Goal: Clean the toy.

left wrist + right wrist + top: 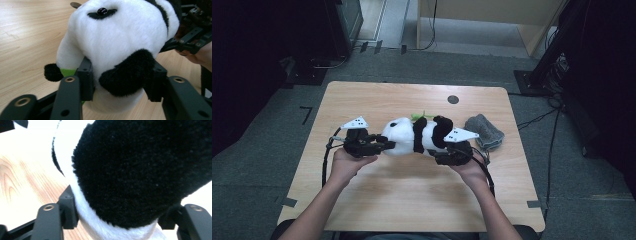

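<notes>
A: Panda plush is seen near the middle of the table, lying on its side. Long axis runs left-right across the table in the high view, head twd the left gripper, dark rear limb twd the right gripper.

B: Grip state?

A: Left gripper jaws are partly spread around the head end; in the left gripper view a black ear sits between them, pads touching fur both sides. Right gripper jaws are about half spread and closed around the black limb w/ white fur under it. Plush is thus pinched at both ends. Whether it's lifted clear of the wood can't be told.

B: What could go wrong?

A: Fur and stuffing compress, so either hold is prob. shallower than it looks. On the left, the ear could slide out if the head is pulled. If the two hands are moved apart, the plush would be stretched and one end lost; the body would then swing or drop onto the table. A twist btwn hands would be absorbed by the soft body, so orientation could be misjudged.

B: Anything nearby?

A: A green bit shows at the plush's far side, identity unclear. A grey cloth lies just beside the right gripper and could be snagged by the cable or dragged.
</notes>
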A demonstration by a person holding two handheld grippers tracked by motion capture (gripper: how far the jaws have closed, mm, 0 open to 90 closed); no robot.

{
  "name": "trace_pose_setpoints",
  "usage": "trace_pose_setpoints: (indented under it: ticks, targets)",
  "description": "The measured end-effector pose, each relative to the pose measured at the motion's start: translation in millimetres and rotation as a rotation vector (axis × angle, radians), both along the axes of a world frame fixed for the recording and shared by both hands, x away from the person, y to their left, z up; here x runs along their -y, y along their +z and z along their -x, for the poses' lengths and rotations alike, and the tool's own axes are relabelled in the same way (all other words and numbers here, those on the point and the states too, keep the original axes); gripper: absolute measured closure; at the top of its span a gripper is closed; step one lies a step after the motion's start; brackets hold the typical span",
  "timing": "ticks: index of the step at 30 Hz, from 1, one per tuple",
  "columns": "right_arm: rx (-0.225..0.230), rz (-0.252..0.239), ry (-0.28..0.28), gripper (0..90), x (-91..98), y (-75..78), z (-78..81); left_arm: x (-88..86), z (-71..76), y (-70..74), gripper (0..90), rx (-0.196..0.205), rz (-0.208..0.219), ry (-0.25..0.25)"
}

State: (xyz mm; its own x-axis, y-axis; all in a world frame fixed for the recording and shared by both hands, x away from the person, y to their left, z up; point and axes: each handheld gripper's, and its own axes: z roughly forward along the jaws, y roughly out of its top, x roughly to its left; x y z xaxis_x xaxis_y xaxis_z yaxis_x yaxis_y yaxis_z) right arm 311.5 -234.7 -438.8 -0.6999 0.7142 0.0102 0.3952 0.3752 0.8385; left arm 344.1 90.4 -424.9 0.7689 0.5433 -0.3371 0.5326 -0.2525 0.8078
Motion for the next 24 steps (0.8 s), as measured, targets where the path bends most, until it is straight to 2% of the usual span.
trace_pose_setpoints:
  ticks: [5,7,12,17,21,24]
  targets:
    - [-0.029,-0.099,-0.005,43.6,8.7,7.8,-2.7,-5.8,1.2,2.1,32.6,0.068,0.088,0.001]
    - [-0.045,-0.117,-0.01,43.8,10.5,10.2,-4.0,-8.4,1.1,1.8,28.1,0.105,0.095,-0.012]
    - [-0.068,-0.131,-0.026,43.8,18.7,11.9,-5.4,-20.8,4.0,2.1,26.3,0.166,0.106,-0.024]
    - [-0.087,-0.165,-0.053,43.8,28.3,17.0,-4.0,-28.0,5.3,-4.5,25.0,0.17,0.083,-0.041]
    - [-0.093,-0.175,-0.05,43.6,29.5,21.6,0.3,-22.6,6.4,-11.0,21.4,0.142,0.053,-0.084]
    - [-0.102,-0.181,-0.038,43.4,28.0,24.4,3.3,-17.1,10.1,-13.9,16.0,0.171,0.01,-0.089]
